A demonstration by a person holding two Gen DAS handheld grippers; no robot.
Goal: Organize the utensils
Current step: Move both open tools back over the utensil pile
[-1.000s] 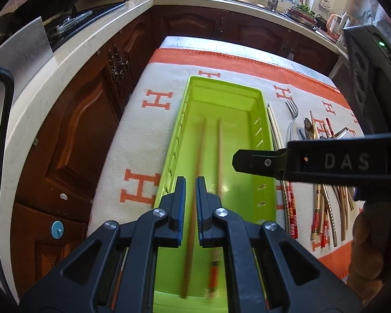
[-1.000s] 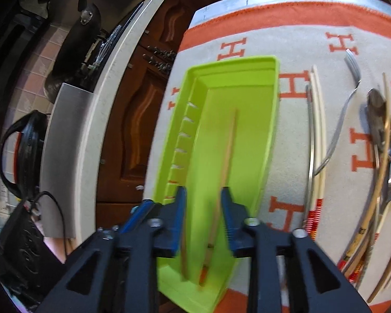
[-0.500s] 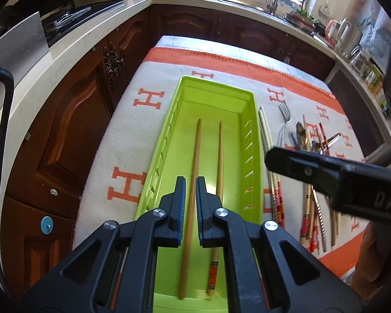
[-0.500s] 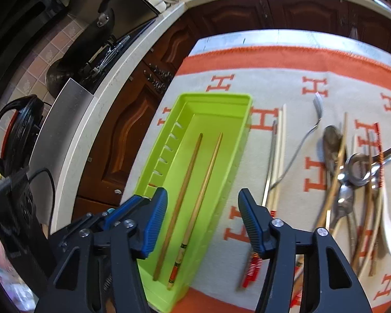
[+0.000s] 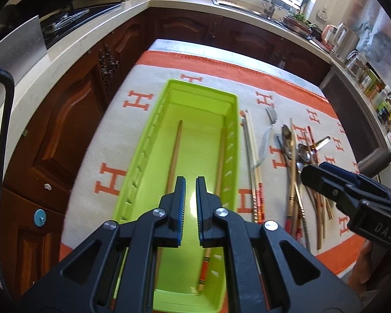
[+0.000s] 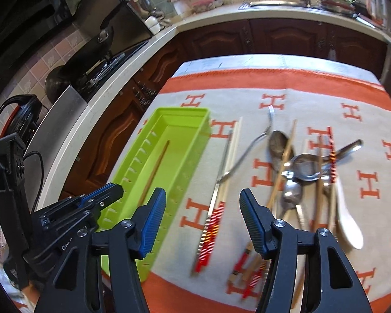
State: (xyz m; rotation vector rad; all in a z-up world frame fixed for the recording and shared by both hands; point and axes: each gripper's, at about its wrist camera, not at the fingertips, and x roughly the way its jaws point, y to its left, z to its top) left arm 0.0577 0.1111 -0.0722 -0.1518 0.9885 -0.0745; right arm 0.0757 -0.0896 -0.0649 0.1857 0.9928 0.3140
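I've got my left gripper (image 5: 190, 190) over the green tray (image 5: 143, 161), jaws nearly closed, nothing between; two chopsticks (image 5: 175, 151) lie lengthwise in the tray beneath it; loose utensils (image 5: 294, 156) on the cloth (image 5: 112, 135) to its right; right gripper (image 5: 310, 176) hovers over those.

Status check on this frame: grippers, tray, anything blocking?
Left gripper shut, empty, over green tray. Right gripper open, empty, above red-banded chopsticks. Two chopsticks in tray. Nothing blocking.
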